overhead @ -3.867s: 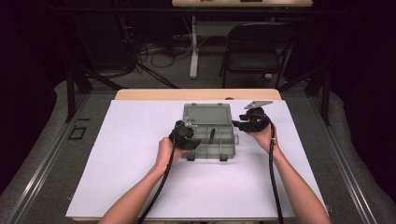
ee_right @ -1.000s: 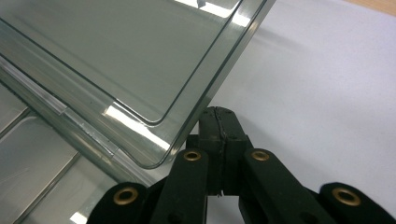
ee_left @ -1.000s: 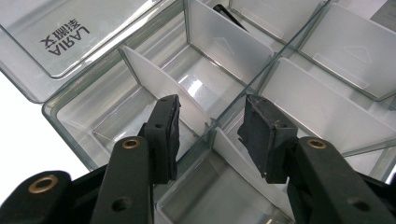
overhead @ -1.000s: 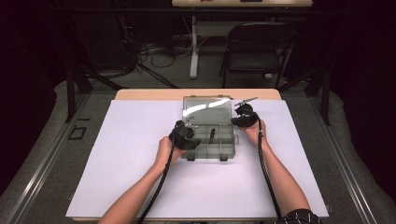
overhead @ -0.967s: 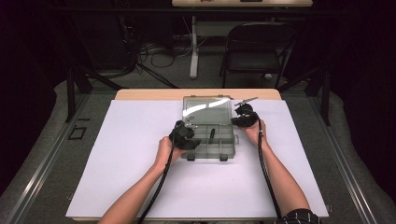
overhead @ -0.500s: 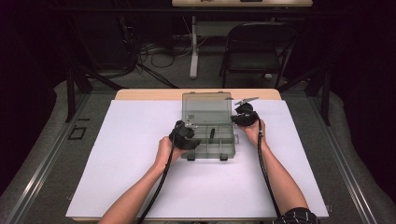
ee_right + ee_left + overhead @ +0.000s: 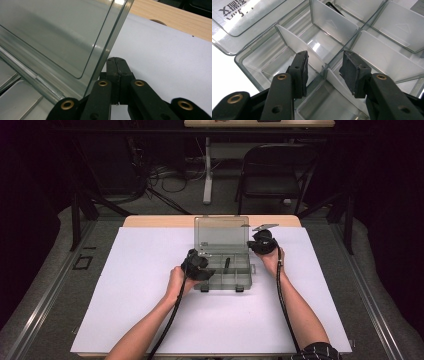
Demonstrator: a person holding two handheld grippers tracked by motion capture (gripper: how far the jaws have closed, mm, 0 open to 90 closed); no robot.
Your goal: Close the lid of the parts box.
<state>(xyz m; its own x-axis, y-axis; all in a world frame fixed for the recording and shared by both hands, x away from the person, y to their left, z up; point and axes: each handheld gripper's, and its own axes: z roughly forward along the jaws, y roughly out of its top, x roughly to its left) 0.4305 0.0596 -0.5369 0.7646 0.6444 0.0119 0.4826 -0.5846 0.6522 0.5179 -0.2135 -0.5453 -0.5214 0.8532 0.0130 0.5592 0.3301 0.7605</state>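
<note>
Now the light, slippery organizer box [image 7: 223, 270] is being steadied by the half-open left claw [image 7: 324, 67] across its stiff divider wall [image 7: 322, 72], while its thin lid [image 7: 62, 37] is being propped by the shut, empty right claw [image 7: 116, 61].

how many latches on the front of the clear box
2: two dark latches on the organizer box's front edge, one toward its left, one toward its right. The left claw may hide part of that edge.

Organizer box [image 7: 223, 270]: clear, grey-tinted plastic; lid [image 7: 221, 234] same smoky clear tint, white print beyond left gripper [image 7: 324, 66] jaws. Dividers [image 7: 297, 45] frosted white. Small black item [image 7: 226, 263] in compartment ahead of left gripper. Both grippers black (brass-coloured rivets); right gripper [image 7: 262, 243] topped by grey plate. Sheet [image 7: 150, 310] plain white; table edge [image 7: 170, 15] light wood beyond right gripper.
</note>
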